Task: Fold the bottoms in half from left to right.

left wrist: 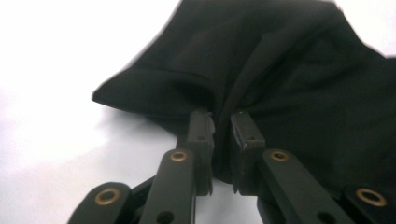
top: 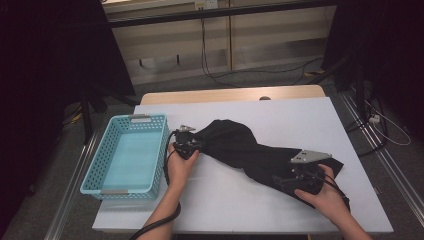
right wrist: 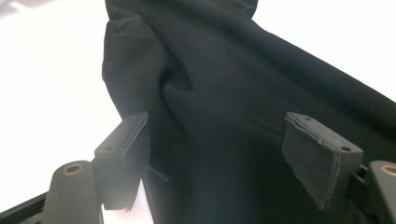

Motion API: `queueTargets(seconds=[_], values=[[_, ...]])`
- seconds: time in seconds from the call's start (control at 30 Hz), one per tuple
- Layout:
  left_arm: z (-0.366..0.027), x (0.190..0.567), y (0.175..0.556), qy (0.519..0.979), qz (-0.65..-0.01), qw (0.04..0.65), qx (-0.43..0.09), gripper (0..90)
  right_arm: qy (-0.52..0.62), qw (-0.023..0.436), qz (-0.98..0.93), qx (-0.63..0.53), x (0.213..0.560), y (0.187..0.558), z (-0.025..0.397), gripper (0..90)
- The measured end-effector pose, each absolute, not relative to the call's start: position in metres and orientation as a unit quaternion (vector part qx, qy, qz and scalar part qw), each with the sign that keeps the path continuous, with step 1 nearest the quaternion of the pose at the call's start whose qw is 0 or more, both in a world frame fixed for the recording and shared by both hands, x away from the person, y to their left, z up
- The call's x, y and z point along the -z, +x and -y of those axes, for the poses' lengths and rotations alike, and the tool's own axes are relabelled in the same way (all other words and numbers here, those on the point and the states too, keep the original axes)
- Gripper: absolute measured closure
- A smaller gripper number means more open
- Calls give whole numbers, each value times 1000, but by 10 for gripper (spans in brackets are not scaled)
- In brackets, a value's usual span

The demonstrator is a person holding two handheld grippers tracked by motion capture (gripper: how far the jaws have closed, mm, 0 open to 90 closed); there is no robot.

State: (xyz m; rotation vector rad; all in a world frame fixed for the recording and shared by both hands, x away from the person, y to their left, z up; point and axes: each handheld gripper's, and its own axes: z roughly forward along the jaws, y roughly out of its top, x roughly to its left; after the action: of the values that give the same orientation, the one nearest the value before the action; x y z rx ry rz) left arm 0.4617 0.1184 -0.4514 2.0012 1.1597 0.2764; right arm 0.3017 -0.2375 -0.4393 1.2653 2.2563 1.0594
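While the black garment (top: 250, 150) lies twisted across the white counter (top: 300, 115), the contents run from left to right as follows. Item one, far left: a light blue perforated basket (top: 102, 165), empty, near the counter's left edge, just beside the left hand and apart from the cloth; probably the destination, judging by its closeness. Item two: left tool (top: 192, 145), held in the left hand, at the garment's left end; in the left gripper view its jaws stand nearly together with a fold of cloth pinched between them (left wrist: 223, 126), so it is clamped on the fabric, presumably to anchor or lift that end. Item three: the garment itself, stretching diagonally from centre toward the near right, bunched and creased, not yet folded flat. Item four, near right: right tool (top: 300, 180), in the right hand, at the garment's right end; the right gripper view shows its jaws spread wide on either side of the cloth (right wrist: 215, 140), not gripping, apparently poised to close. Obstructions: none on the counter between cloth and basket; cables trail on the floor beyond the far edge.
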Motion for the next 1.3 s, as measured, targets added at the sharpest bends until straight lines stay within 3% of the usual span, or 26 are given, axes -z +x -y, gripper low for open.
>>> queueTargets(seconds=[0.33,0.43,0.5,0.53,0.63,0.73,0.83,0.93,1.0,1.03,1.07,1.3], values=[[-126,434,481,783,-466,388,-139,821,418,161,-807,-384,438,298,219,311],[-124,438,481,785,-464,388,-138,808,408,163,-809,-391,438,298,213,400],[-124,441,480,787,-463,383,-140,797,403,160,-808,-399,437,296,210,505],[-124,442,480,787,-463,383,-140,781,397,158,-811,-400,436,295,209,574],[-124,444,478,786,-464,383,-141,623,385,147,-821,-395,437,293,203,701],[-124,444,475,784,-465,389,-136,428,370,140,-832,-389,441,292,197,700],[-124,445,469,788,-461,383,-140,316,355,145,-844,-376,449,293,188,627],[-125,445,462,793,-455,380,-141,260,352,153,-849,-362,454,296,183,613],[-127,446,458,793,-454,381,-138,241,351,157,-853,-354,456,299,182,717],[-127,447,456,795,-452,381,-137,235,345,161,-854,-354,457,300,182,837],[-127,447,453,796,-448,382,-139,233,343,160,-856,-351,456,301,183,869],[-128,443,437,802,-425,398,-133,226,356,62,-839,-407,442,292,204,879]])
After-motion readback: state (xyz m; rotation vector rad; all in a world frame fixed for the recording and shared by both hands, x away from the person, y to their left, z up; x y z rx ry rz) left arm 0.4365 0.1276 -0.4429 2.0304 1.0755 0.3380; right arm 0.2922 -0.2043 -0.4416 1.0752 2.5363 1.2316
